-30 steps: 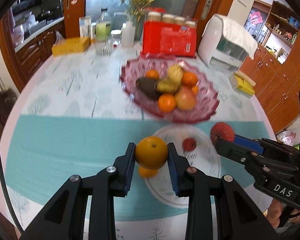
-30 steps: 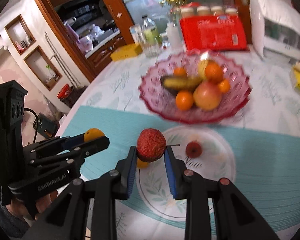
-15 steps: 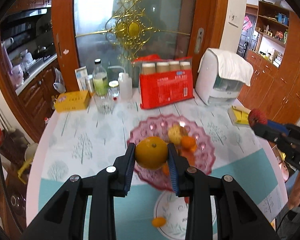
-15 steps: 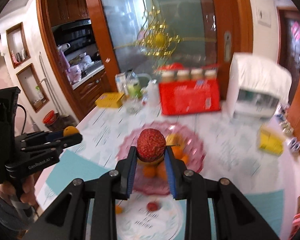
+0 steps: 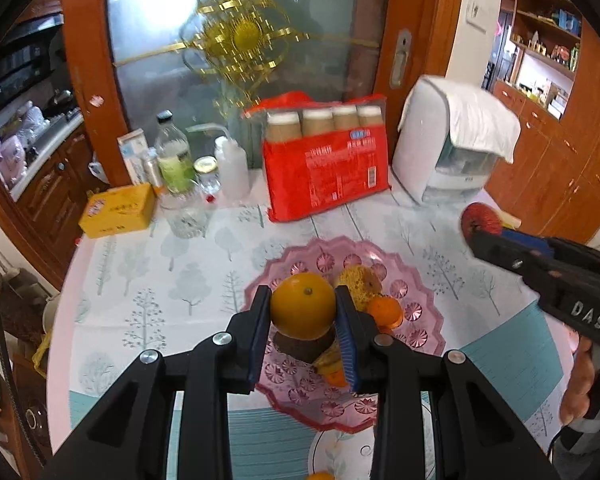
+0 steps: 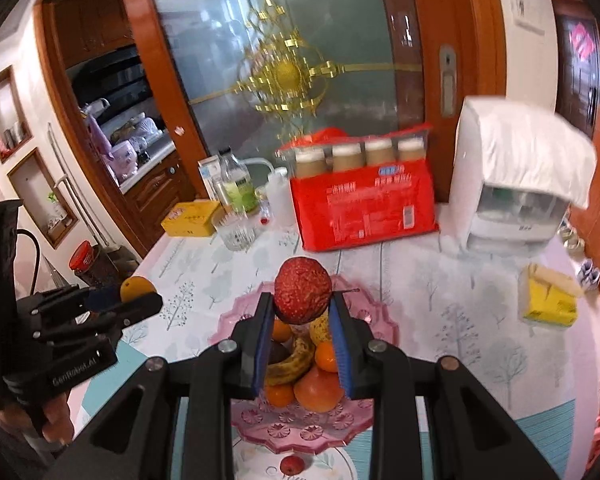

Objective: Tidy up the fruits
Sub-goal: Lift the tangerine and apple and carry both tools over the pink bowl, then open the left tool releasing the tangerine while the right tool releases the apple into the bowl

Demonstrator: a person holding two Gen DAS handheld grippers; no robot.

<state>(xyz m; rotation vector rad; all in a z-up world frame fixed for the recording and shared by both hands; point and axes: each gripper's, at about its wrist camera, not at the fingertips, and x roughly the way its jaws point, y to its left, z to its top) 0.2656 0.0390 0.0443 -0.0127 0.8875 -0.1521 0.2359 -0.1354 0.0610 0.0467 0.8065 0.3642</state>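
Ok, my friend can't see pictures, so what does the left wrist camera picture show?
The left gripper squeezes an orange above a pink glass fruit bowl on a tree-print tablecloth. On the right, the right gripper holds a bumpy red fruit. A red drink pack stands behind.

Orange pinched aloft over the pink glass fruit bowl; wrinkled red fruit clamped above its piled oranges and banana
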